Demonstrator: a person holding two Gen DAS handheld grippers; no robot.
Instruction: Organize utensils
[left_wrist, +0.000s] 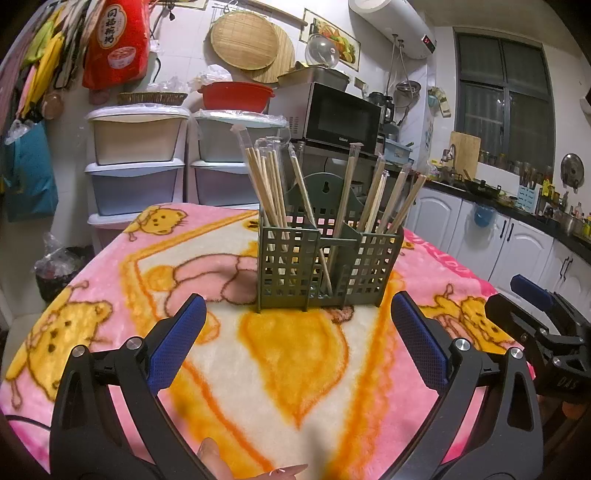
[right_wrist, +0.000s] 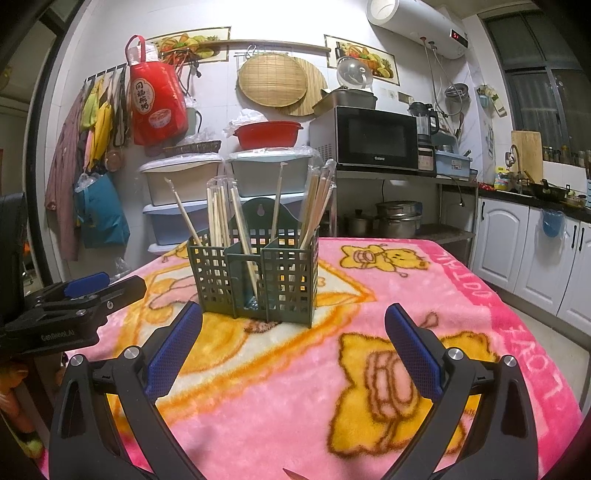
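A green lattice utensil holder with three compartments stands on the pink cartoon blanket. Several plastic-wrapped wooden chopsticks lean upright in its compartments. My left gripper is open and empty, just short of the holder's front. My right gripper is also open and empty, a little to the holder's right front. The right gripper shows at the right edge of the left wrist view, and the left gripper at the left edge of the right wrist view.
Behind the table stand plastic drawer bins, a red basin, and a microwave on a metal shelf. White cabinets and a cluttered counter run along the right. A fingertip shows at the bottom edge.
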